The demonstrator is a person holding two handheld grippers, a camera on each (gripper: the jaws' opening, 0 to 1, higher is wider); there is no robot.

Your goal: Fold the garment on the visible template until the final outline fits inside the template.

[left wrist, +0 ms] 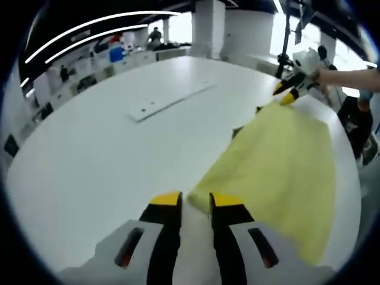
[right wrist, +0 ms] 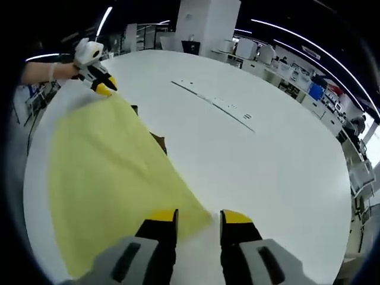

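A pale yellow garment (left wrist: 279, 166) is stretched out over the white round table (left wrist: 89, 172). In the left gripper view its near corner lies between the yellow tips of my left gripper (left wrist: 196, 200). The right gripper (left wrist: 285, 93) pinches the far corner, held by a person's arm (left wrist: 350, 76). In the right gripper view the garment (right wrist: 101, 172) runs from my right gripper (right wrist: 200, 217) to the left gripper (right wrist: 103, 87) at the far corner. A dark edge of the template (left wrist: 237, 131) (right wrist: 159, 141) peeks out under the cloth; the rest is hidden.
A long flat white strip (left wrist: 169, 101) (right wrist: 214, 104) lies on the table beyond the garment. The table edge (left wrist: 350, 196) runs close along the garment's outer side. Desks, shelves and people stand far behind the table.
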